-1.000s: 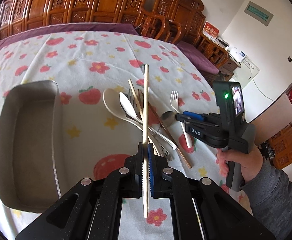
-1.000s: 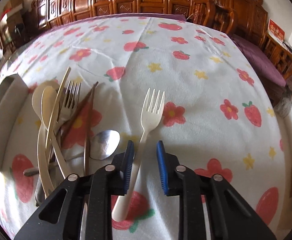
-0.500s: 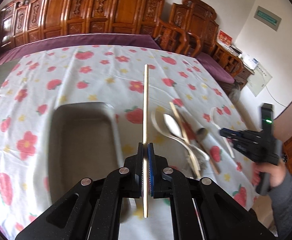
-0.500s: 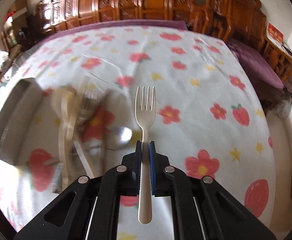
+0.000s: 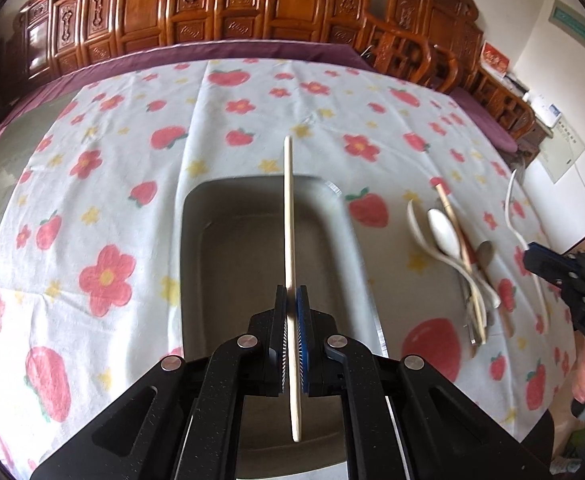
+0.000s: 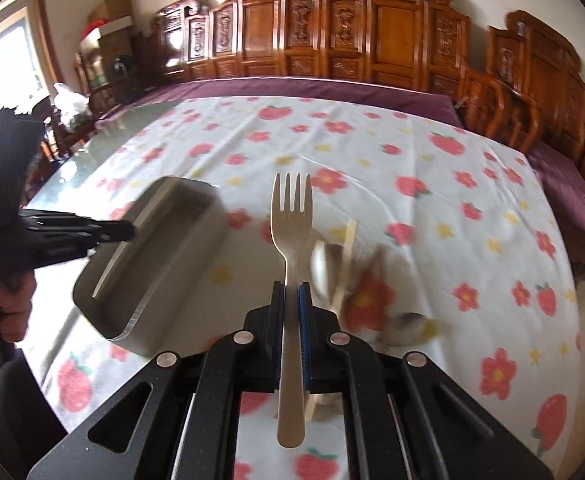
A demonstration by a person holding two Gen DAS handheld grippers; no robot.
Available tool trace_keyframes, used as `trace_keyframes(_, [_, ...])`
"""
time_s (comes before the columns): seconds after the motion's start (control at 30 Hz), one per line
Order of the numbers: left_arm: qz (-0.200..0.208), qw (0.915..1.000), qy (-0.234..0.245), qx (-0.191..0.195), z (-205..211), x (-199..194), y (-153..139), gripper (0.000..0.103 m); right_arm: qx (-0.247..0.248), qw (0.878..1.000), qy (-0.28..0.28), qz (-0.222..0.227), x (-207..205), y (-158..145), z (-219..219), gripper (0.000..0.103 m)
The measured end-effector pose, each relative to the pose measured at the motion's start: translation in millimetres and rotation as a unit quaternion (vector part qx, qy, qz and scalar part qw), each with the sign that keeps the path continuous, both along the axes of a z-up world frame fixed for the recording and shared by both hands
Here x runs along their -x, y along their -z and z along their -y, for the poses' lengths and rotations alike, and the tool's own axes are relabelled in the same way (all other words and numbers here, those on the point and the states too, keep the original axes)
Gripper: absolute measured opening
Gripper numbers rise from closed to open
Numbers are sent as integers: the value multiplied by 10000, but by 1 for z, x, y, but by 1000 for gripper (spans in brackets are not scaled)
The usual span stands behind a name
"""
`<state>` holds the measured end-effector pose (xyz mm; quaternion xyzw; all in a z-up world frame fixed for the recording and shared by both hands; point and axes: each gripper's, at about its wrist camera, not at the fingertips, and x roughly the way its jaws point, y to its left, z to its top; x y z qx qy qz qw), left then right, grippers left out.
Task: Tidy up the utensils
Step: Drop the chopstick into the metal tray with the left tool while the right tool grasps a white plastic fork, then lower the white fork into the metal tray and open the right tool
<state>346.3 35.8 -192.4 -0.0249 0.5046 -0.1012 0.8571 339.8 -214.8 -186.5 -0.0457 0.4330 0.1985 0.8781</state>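
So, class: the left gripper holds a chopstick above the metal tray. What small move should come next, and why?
Probably lower the left gripper a little and open it. Its fingers are shut on the chopstick, which hangs directly over the tray, so a short drop should land it inside. The right gripper, holding the fork, can follow.

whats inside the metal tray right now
No utensils show inside the metal tray. The chopstick held above and the left gripper hide its near end.

Tray (image 5: 356, 248) interior open under L jaws; utensil pile (image 5: 460, 256) blocks cloth to R
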Motion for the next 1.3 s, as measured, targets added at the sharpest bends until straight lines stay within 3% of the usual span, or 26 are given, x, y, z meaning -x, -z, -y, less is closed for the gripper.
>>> trace_keyframes(0.2, [20,10000,-41,18,-7,9,-3,12,-161,9996,-231,-12,6,-6,-38,9])
trace_keyframes(0.3, [193,9998,-86,-2,-17,18,-15,27,-268,9991,-315,-45,6,-8,-57,9])
trace_keyframes(0.5, [529,9983,-222,-102,-44,42,-36,43,-460,9978,-440,-197,-1,-3,-97,9])
trace_keyframes(0.6, [721,9966,-340,-186,-60,51,-46,61,-532,9971,-422,-353,-9,6,-116,9])
trace_keyframes(0.8, [1111,9921,-469,-331,-80,67,-61,83,-511,9959,-324,-671,-26,31,-148,9])
trace_keyframes(1.07, [1285,9892,-603,-365,-92,79,-71,87,-525,9952,-331,-754,-33,44,-166,11])
trace_keyframes(1.17, [1372,9882,-558,-396,-89,84,-74,87,-576,9951,-352,-726,-31,41,-163,24])
trace_keyframes(1.3, [1366,9886,-523,-363,-82,87,-73,87,-741,9948,-363,-598,-28,29,-150,25])
